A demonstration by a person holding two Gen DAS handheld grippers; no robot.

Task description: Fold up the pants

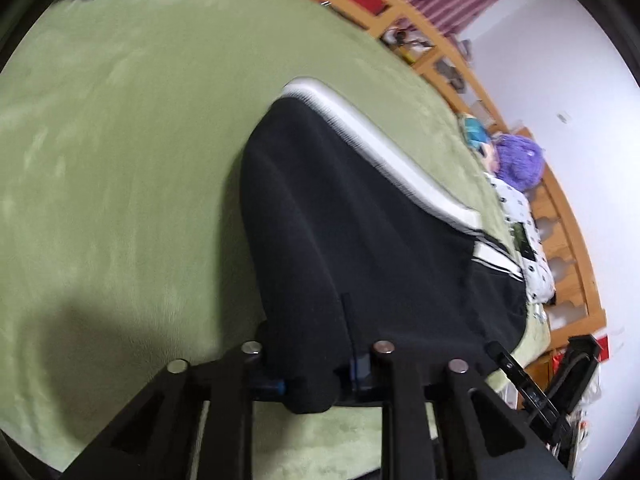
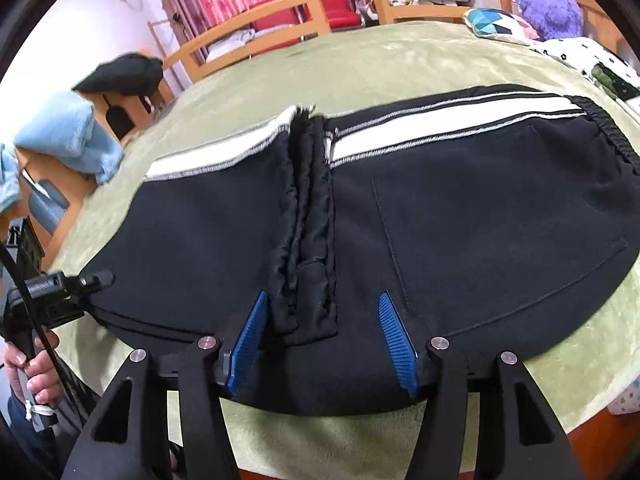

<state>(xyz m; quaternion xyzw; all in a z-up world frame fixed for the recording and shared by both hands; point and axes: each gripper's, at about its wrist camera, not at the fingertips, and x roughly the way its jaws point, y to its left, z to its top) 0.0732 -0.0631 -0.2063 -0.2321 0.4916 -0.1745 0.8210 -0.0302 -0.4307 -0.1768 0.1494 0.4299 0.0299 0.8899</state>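
Black pants (image 2: 460, 220) with a white side stripe (image 2: 440, 120) lie on the green bed cover (image 2: 400, 60), leg ends doubled back toward the waistband. In the left wrist view the pants (image 1: 340, 220) run away from me. My left gripper (image 1: 316, 372) is shut on a bunch of the black fabric at the near edge; its blue pads are mostly hidden. It also shows in the right wrist view (image 2: 96, 280) at the pants' left edge. My right gripper (image 2: 320, 344) is open, its blue pads (image 2: 396, 336) either side of the cuffs (image 2: 304, 240) over the near edge.
A wooden bed frame (image 2: 280, 4) rings the bed. A purple plush toy (image 2: 548, 4), a patterned cushion (image 2: 492, 20) and a spotted pillow (image 2: 592, 64) sit at the head. Blue cloth (image 2: 68, 136) and a black garment (image 2: 120, 74) lie at the far left.
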